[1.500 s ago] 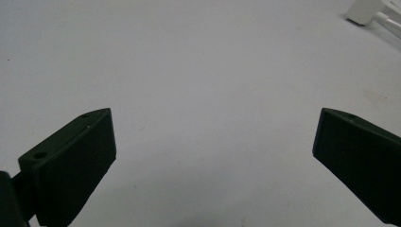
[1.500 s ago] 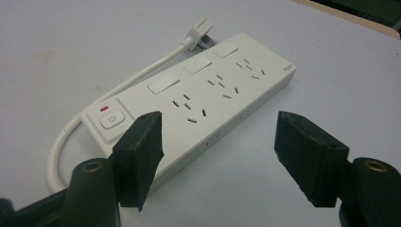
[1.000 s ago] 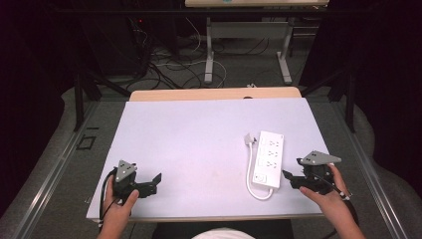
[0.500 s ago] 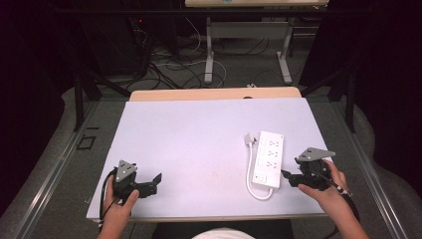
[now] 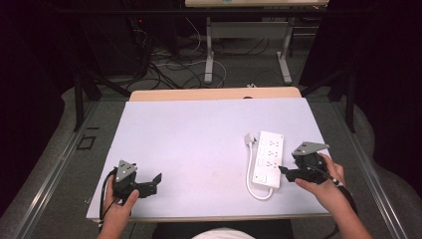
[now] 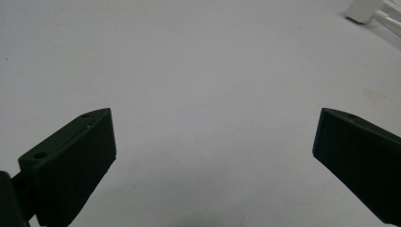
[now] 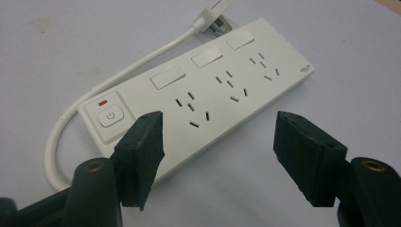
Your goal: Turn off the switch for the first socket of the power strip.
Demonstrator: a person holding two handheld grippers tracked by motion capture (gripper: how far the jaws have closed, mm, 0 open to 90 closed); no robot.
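Our left gripper rests near the table's front left corner, jaws spread wide over bare white surface. Further right we see a white power strip lying flat, with three socket groups, a power button, and its cord looping round to the plug. Our right gripper sits just beside it, jaws apart, gripping nothing.

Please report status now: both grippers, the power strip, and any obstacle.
Left gripper open, at near-left table edge. Right gripper open, jaws at power strip's near end, not touching. Strip flat, cord looped on its left, plug loose. No obstacle seen.
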